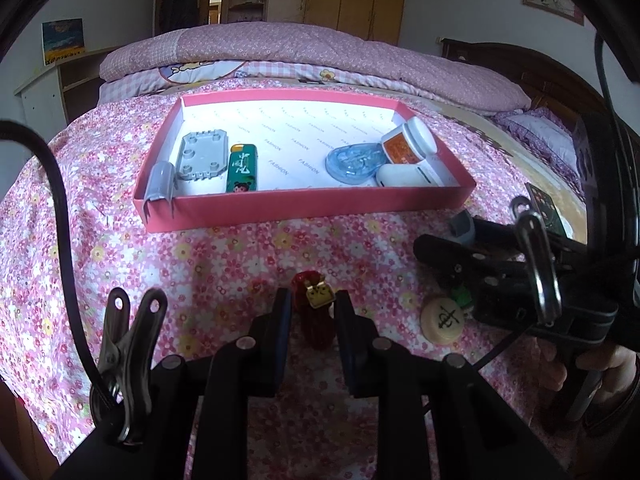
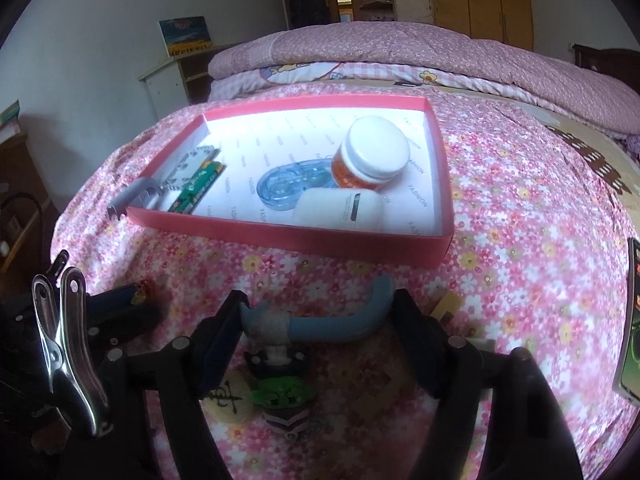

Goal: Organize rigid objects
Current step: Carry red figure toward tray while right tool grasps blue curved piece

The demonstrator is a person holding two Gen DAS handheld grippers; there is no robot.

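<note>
Above floral bedspread, left gripper straddling red trinket

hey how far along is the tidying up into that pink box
Partway. Already in the pink box: grey plate, green lighter, blue case, orange jar, white case. In hand: nothing gripped; the left tool straddles a red trinket, the right tool a blue-handled piece. Left on the bedspread: chess disc, green figure.

The floral bed carries a pink tray far, red toy and disc near.
</note>
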